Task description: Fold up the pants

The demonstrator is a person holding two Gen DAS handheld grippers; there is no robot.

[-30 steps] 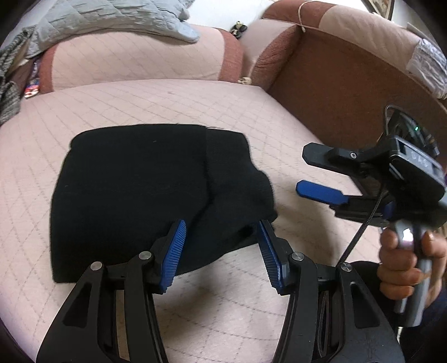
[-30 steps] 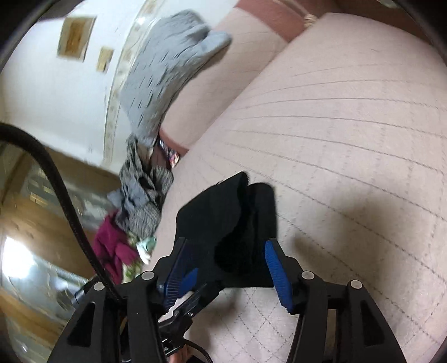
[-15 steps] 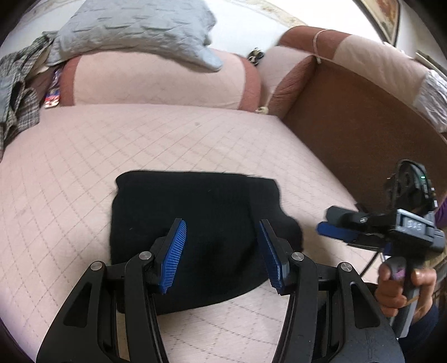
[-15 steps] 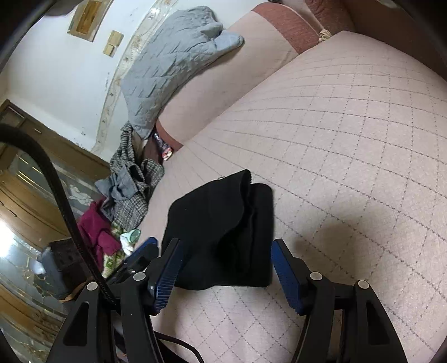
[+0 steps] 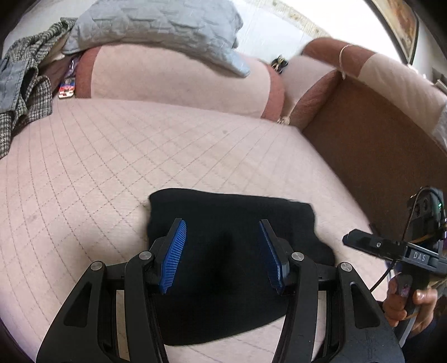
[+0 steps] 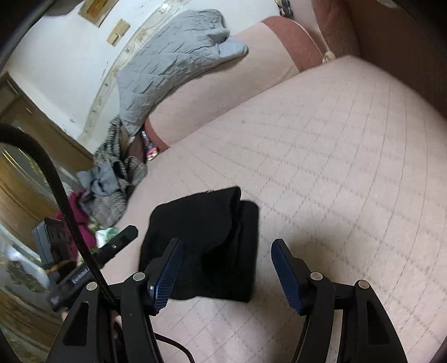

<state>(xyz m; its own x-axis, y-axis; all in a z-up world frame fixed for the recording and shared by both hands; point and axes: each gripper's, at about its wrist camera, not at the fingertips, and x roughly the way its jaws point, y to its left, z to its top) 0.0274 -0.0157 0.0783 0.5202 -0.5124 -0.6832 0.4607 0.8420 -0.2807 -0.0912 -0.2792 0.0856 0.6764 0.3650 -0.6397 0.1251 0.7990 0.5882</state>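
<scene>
Evidently the folding is close to finished, judging by how things lie; going from left to right with the pants as landmark: far to their left a checked garment (image 5: 19, 92) is heaped at the edge of the quilted bed (image 5: 111, 156), well apart from them, and behind them a grey quilt (image 5: 156, 25) is draped over the pink bolster, so neither crowds the working patch; the left gripper (image 5: 222, 252) hangs directly over the near part of the pants (image 5: 232, 223), its jaws spread wide and holding nothing, the blue pads framing bare black cloth, which suggests it is placed there either to press the bundle flat or simply to clear it; the pants themselves lie on the bed as a compact dark rectangle, and the right wrist view shows one layer doubled over another with a thicker fold along the side (image 6: 245, 240), a shape that would hold without being pinned; to the right of the pants the right gripper (image 5: 363, 243), gripped by the person's hand (image 5: 405, 301), stands just off the cloth's edge, and its own camera shows its jaws parted and empty too (image 6: 226, 270), clear of the fabric.
</scene>
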